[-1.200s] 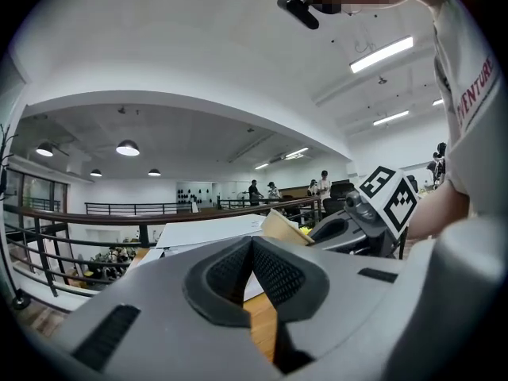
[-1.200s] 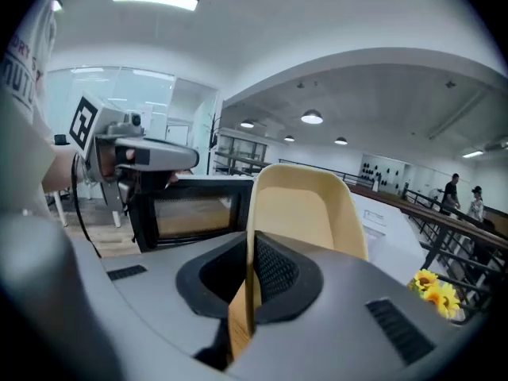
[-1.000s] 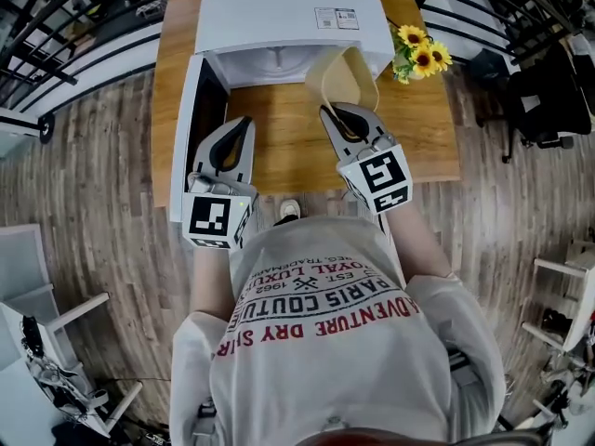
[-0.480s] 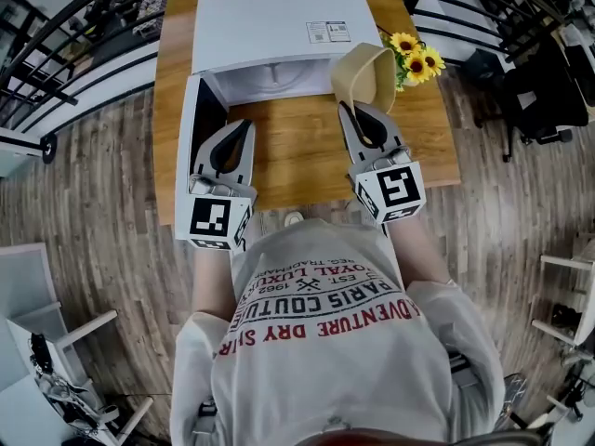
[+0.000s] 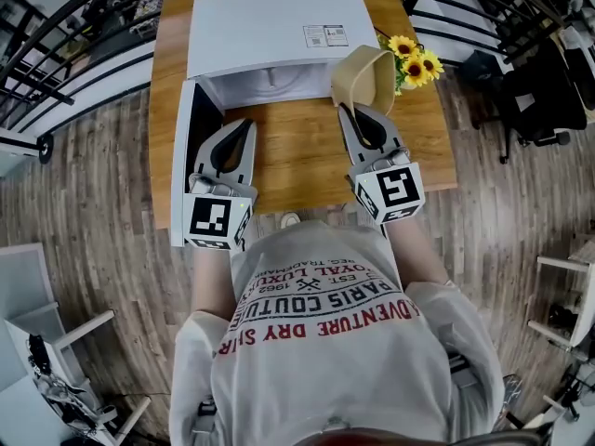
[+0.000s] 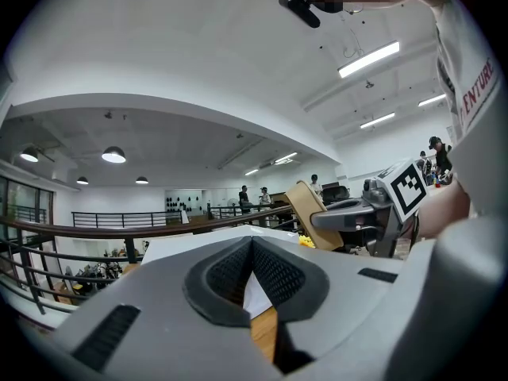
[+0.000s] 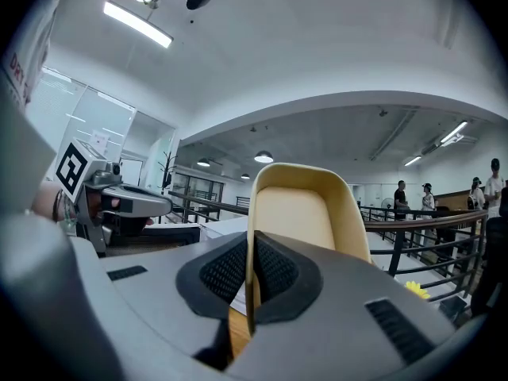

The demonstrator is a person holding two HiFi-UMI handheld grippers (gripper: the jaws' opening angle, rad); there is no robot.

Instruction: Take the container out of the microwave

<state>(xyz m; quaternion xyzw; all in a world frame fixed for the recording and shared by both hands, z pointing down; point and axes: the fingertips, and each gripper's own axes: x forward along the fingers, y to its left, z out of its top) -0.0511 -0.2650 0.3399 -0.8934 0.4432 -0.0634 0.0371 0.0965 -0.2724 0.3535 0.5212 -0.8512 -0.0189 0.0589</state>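
Observation:
The white microwave point(image 5: 270, 26) stands at the back of the wooden table point(image 5: 297, 161), its door point(image 5: 183, 156) swung open to the left. The tan container point(image 5: 364, 77) hangs tilted in front of the microwave's right end, outside the cavity. My right gripper point(image 5: 358, 111) is shut on its rim; in the right gripper view the thin rim point(image 7: 252, 276) sits pinched between the pads and the container's inside point(image 7: 305, 213) faces me. My left gripper point(image 5: 244, 128) is shut on nothing, near the open door. The left gripper view shows the container point(image 6: 305, 211) off to the right.
A bunch of sunflowers point(image 5: 416, 54) stands at the table's back right corner, close to the container. A black railing point(image 5: 65, 35) runs behind the table. A dark chair point(image 5: 548, 91) is on the floor at right. People stand far off point(image 7: 401, 201).
My right gripper has carried the container a little to the right and away from the microwave's opening, towards the sunflowers. The left gripper has barely moved.

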